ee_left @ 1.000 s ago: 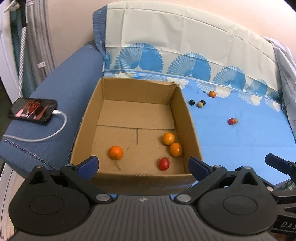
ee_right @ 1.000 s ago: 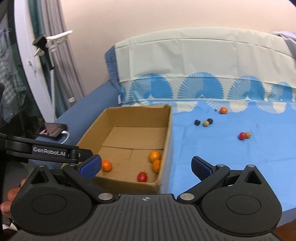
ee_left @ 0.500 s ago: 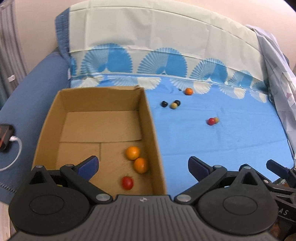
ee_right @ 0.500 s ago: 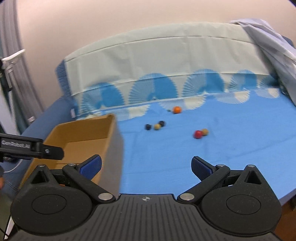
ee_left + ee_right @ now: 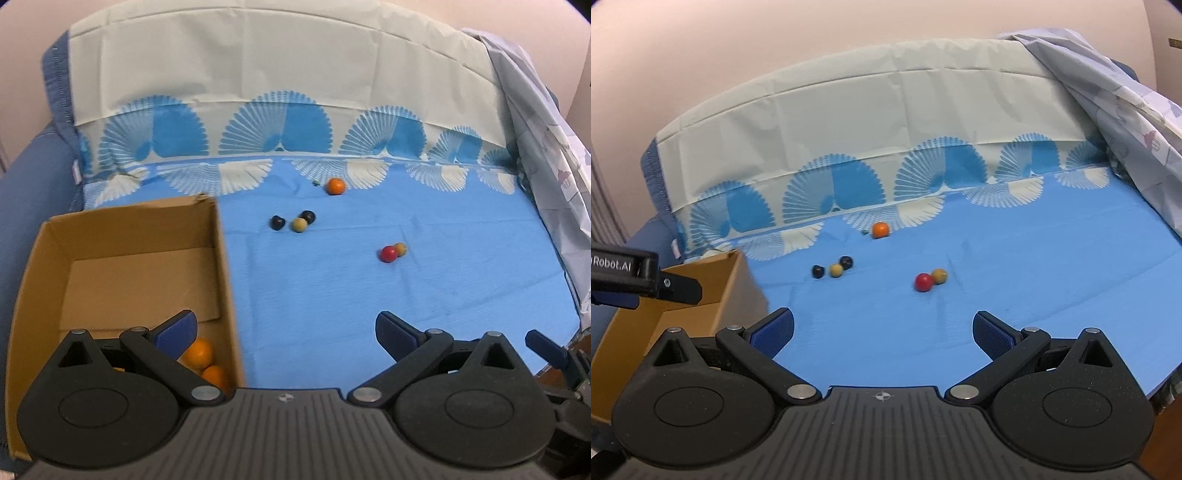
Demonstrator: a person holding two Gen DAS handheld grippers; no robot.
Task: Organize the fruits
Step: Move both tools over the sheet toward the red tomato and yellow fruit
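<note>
Lettering reading "Robot.AI", white on black, shows on the left tongs' body at the left edge of the right wrist view; we read no other writing. Our left tongs [image 5: 286,330] and right tongs [image 5: 882,330] both stand spread wide and empty, their blue pads [image 5: 774,330] finely ribbed, their bodies matte black plastic.

We see a brown cardboard box [image 5: 221,266], square-cornered and open-topped, sitting on a blue cloth [image 5: 314,288] printed with fan shapes. Two round oranges [image 5: 199,352] lie touching in the box's near right corner, partly hidden by our left tongs.

Out on the cloth, well apart from the box, lie the loose fruits: an orange one [image 5: 335,185] farthest back, two dark balls [image 5: 277,222] flanking a tan one [image 5: 299,225], and a glossy red fruit [image 5: 388,253] touching another tan one [image 5: 400,249]. A crinkled pale sheet [image 5: 1126,110] drapes at right.
</note>
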